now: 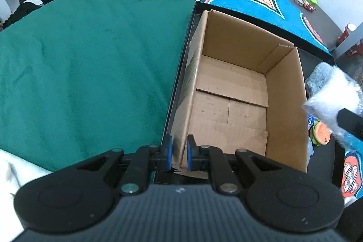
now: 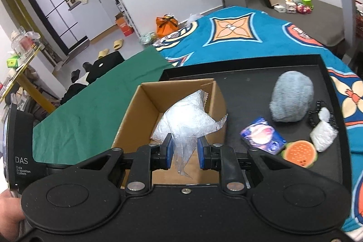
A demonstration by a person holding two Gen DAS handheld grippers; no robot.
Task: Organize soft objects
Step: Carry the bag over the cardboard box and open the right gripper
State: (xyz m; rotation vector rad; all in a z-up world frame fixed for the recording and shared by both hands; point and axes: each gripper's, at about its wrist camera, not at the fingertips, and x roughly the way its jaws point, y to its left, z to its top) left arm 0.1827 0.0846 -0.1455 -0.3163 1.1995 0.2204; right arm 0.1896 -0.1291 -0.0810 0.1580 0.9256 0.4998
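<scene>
Bubble wrap [image 2: 186, 115] hangs pinched in the closed right gripper [image 2: 184, 150] above the cardboard box [image 2: 145, 110]; lower it inside before letting go, while the left gripper [image 1: 179, 152], clamped shut on the box wall, steadies it.

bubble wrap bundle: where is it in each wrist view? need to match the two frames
Left wrist: bubble wrap bundle at the right edge, outside the cardboard box, with the right gripper's dark tip under it.
Right wrist: bundle low centre, pinched in the right gripper, hanging over the box opening.
Shared landmark: the cardboard box; the burger-shaped toy to its right also shows in both.
</scene>
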